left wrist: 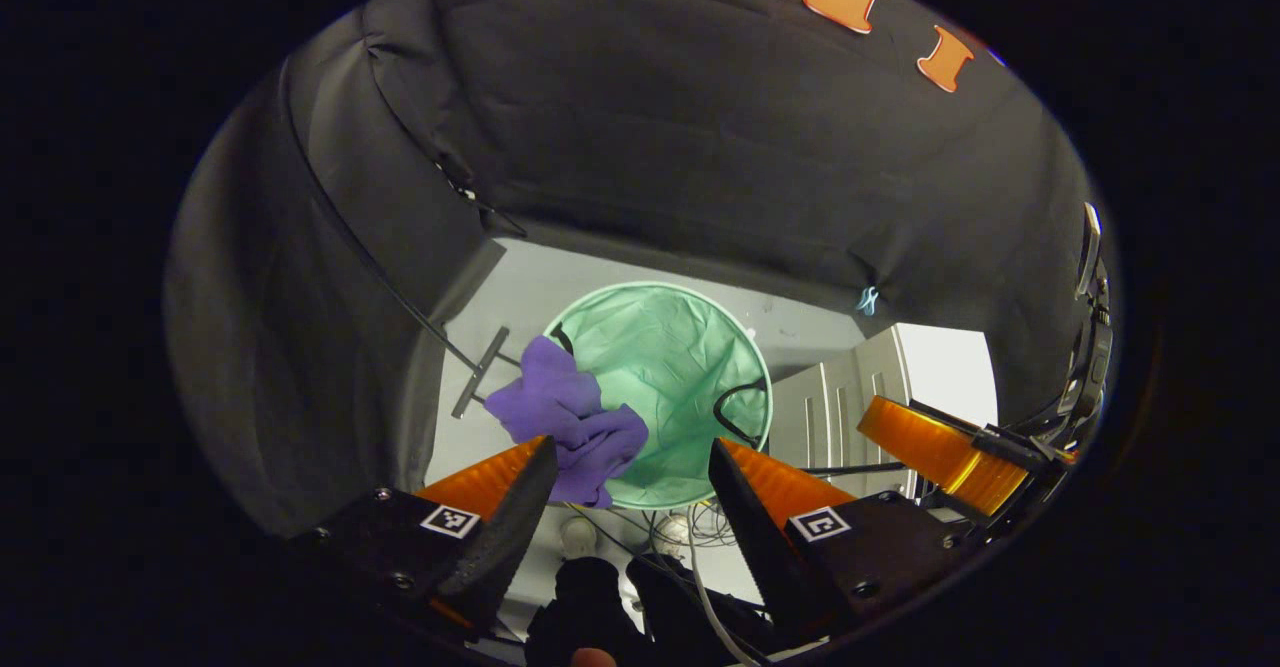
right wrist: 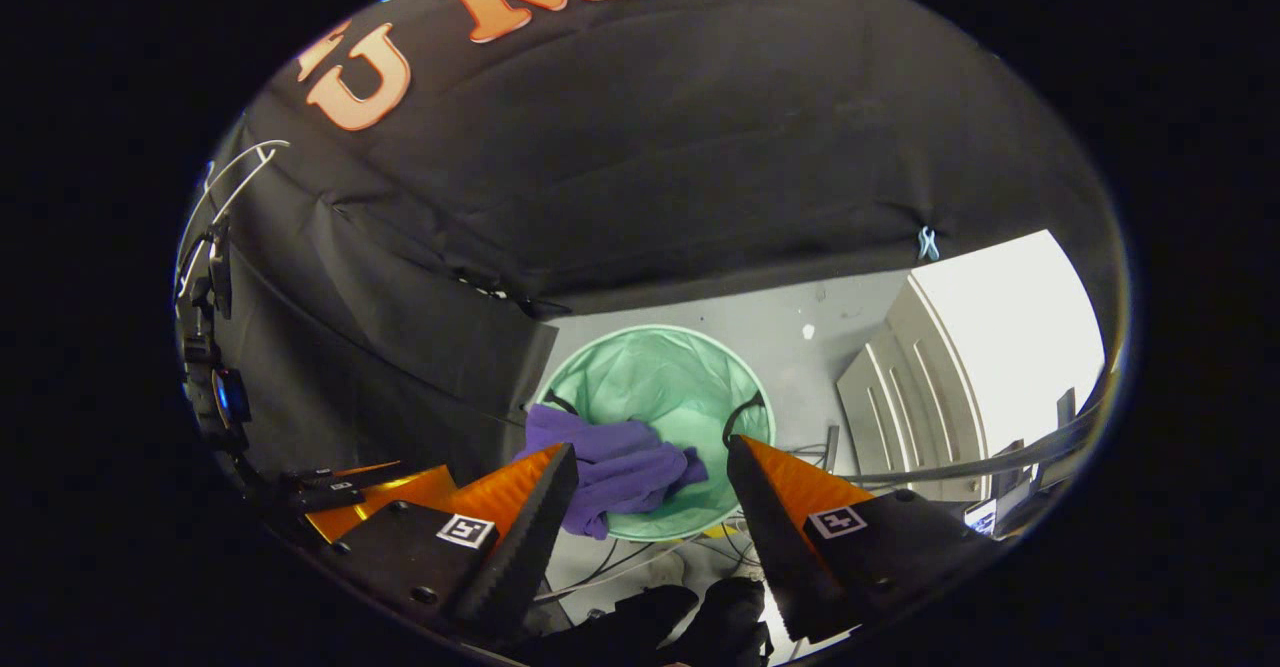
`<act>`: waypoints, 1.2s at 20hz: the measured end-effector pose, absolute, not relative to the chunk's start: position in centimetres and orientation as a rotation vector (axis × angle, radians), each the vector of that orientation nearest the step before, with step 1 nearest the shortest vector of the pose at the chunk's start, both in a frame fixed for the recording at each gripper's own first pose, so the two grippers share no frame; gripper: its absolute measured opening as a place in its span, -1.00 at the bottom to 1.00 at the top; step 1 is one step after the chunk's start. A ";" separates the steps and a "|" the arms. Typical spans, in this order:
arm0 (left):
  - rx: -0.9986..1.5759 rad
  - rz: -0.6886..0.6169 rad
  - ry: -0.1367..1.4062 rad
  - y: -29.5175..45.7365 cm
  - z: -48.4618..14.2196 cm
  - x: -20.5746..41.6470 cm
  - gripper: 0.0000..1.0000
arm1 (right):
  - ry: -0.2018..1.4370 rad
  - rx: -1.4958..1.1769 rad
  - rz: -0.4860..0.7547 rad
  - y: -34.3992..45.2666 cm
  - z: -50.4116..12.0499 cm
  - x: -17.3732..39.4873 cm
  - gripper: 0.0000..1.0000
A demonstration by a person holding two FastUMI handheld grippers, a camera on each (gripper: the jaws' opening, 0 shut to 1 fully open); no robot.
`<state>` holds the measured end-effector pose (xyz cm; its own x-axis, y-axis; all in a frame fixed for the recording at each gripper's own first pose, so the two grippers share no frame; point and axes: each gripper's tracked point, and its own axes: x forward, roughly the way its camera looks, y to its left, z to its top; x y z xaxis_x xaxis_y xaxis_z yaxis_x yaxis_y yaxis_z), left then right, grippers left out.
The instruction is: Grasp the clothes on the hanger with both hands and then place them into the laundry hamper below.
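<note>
A round green laundry hamper stands on the floor below, also seen in the right gripper view. A purple garment drapes over the hamper's near left rim, partly inside and partly hanging out; it shows again as the purple garment. My left gripper hangs above the hamper, open, nothing between its fingers. My right gripper is likewise open and empty above the hamper. The right gripper also appears at the right edge of the left gripper view.
A grey T-shaped stand foot lies on the pale floor left of the hamper. White cabinet panels stand to the right, seen too as panels. Cables lie on the floor near the hamper. Black cloth walls close in behind and left.
</note>
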<state>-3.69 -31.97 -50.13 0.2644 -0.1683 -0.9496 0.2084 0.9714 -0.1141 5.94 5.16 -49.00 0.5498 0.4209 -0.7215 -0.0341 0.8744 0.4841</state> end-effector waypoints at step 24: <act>0.018 -0.349 0.568 -19.2 -16.9 3.3 0.93 | 0.249 0.264 0.047 -7.3 -9.4 -3.3 0.95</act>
<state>3.33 -19.22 -16.94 0.7861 -0.3183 -0.5298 0.3284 0.9413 -0.0782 -3.26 -7.33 -9.39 0.9681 0.0784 -0.2378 -0.0133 0.9645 0.2637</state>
